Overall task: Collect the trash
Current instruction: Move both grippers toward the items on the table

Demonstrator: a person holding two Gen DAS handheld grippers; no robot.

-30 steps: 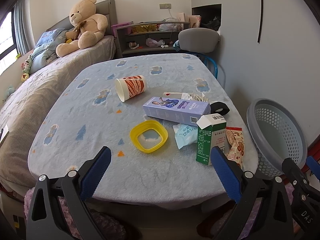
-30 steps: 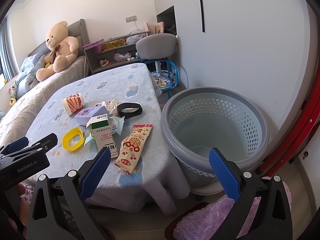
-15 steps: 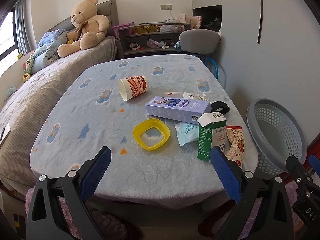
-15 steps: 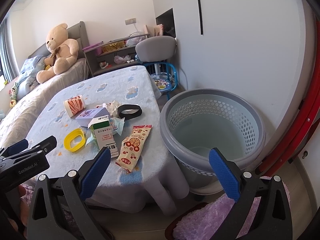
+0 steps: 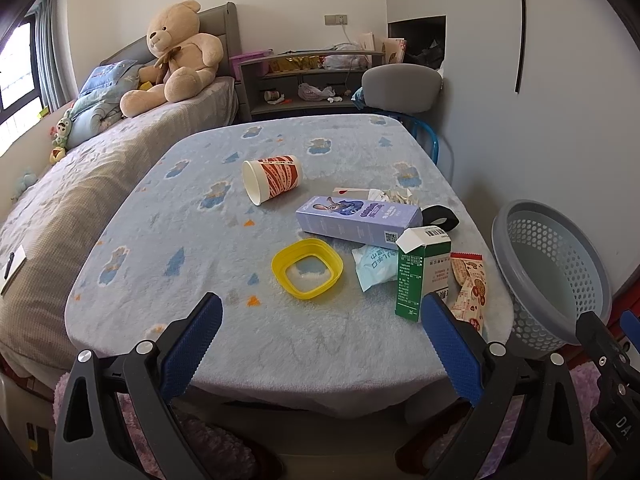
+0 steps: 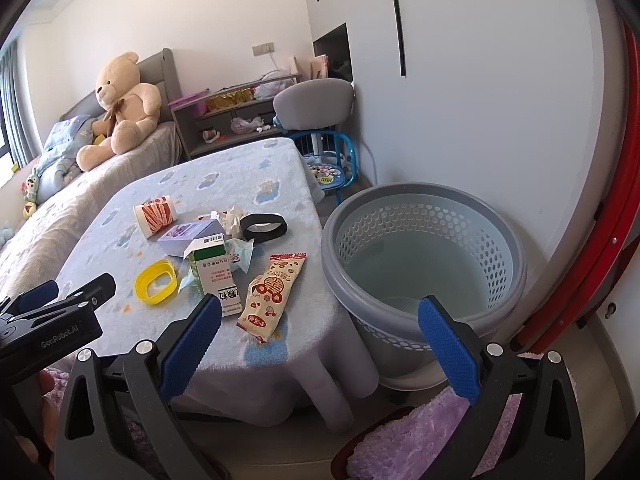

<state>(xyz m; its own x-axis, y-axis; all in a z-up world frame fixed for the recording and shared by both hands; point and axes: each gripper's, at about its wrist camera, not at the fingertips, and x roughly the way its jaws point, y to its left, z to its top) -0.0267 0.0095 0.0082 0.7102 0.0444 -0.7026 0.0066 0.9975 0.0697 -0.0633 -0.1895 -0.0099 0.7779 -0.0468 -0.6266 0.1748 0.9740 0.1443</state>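
Trash lies on the blue-clothed table (image 5: 168,216): a tipped paper cup (image 5: 273,178), a purple box (image 5: 358,221), a yellow lid (image 5: 307,268), a standing green carton (image 5: 420,272), a pale wrapper (image 5: 374,266), a snack packet (image 5: 470,288), a black ring (image 5: 440,216) and crumpled paper (image 5: 394,196). A grey basket (image 6: 424,256) stands empty right of the table. My left gripper (image 5: 320,336) is open and empty at the table's near edge. My right gripper (image 6: 318,336) is open and empty, between the table corner and the basket. The snack packet (image 6: 274,292) lies nearest it.
A bed with a teddy bear (image 5: 176,56) runs along the left. A shelf (image 5: 308,76) and a grey-backed chair (image 5: 402,88) stand beyond the table. A purple rug (image 6: 432,440) lies on the floor below the right gripper. A red frame (image 6: 600,216) stands by the wall.
Both grippers have shifted slightly back, so the table and basket look a little farther away. Nothing on the table has moved. Both grippers stay open.
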